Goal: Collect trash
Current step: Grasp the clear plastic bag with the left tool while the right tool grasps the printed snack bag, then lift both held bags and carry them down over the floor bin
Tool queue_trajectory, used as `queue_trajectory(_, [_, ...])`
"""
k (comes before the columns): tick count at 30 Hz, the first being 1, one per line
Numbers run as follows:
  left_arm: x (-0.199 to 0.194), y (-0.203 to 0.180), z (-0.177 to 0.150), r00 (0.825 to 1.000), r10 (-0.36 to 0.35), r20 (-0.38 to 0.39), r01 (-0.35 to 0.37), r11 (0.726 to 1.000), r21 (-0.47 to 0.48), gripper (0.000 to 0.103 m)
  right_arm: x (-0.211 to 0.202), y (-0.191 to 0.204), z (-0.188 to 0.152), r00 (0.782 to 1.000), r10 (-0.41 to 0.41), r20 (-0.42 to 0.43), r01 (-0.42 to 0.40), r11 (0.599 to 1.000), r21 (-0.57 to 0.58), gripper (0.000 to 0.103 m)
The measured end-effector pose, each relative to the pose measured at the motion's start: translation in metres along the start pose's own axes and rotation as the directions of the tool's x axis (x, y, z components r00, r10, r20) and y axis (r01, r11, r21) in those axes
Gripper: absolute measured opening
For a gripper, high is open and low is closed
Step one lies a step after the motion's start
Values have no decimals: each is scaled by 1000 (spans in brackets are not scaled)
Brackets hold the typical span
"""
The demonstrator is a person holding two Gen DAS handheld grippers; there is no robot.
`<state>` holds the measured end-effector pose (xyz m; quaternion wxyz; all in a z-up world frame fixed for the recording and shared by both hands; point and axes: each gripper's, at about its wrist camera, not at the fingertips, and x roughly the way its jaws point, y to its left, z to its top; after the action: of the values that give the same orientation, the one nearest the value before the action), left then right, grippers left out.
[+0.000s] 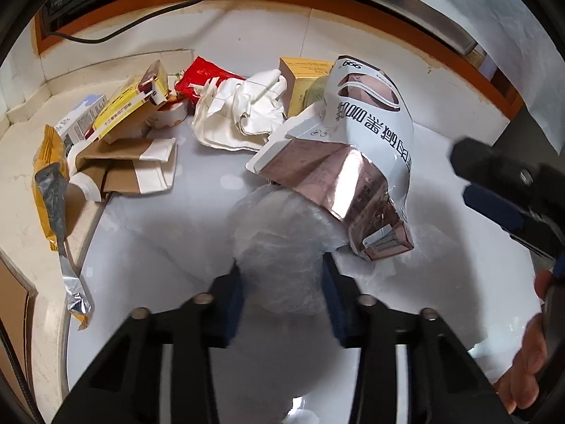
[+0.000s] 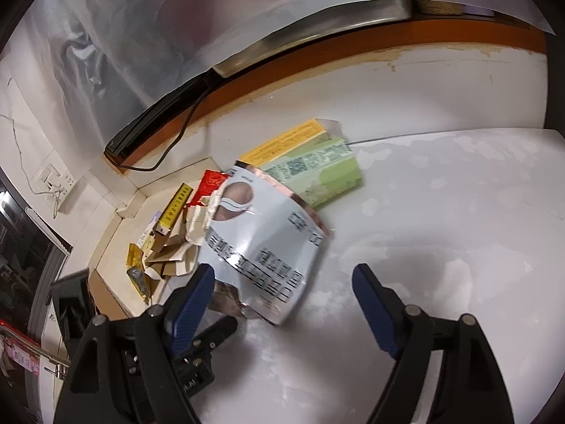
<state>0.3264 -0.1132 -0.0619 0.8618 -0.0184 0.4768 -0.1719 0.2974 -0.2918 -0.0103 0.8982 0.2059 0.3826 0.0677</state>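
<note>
In the left wrist view a crumpled wad of clear plastic wrap (image 1: 282, 247) lies on the white tabletop (image 1: 159, 247). My left gripper (image 1: 284, 304) is shut on it, a blue pad pressing each side. Just beyond leans a crushed white and rose-gold coffee box (image 1: 353, 162), touching the wad's far side. My right gripper (image 1: 475, 185) reaches in from the right, apart from the box. In the right wrist view the right gripper (image 2: 284, 305) stands open, and the lower edge of the coffee box (image 2: 261, 240) lies between its fingertips without touching the pads.
Other trash is heaped behind: a crumpled white bag (image 1: 243, 113), red packet (image 1: 201, 74), yellow box (image 1: 134, 102), brown paper bags (image 1: 123, 169), orange foil wrapper (image 1: 53, 183), and a green box (image 2: 317, 173). A hand (image 1: 526, 357) shows at the right edge. A wall and cable border the far side.
</note>
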Motion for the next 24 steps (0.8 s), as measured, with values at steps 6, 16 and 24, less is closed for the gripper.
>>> queue_trajectory(6, [-20, 11, -15, 999, 24, 32, -23, 999, -26, 15, 21, 13, 11, 1000, -24, 2, 24, 1000, 19, 93])
queue_trajectory(16, [-81, 38, -45, 992, 72, 103, -60, 991, -116, 14, 64, 20, 23, 994, -105, -39, 108, 992, 69, 98])
queue_trajectory(24, [-91, 33, -53, 991, 90, 103, -76, 989, -129, 14, 93, 14, 15, 987, -95, -129, 109, 988, 107, 103])
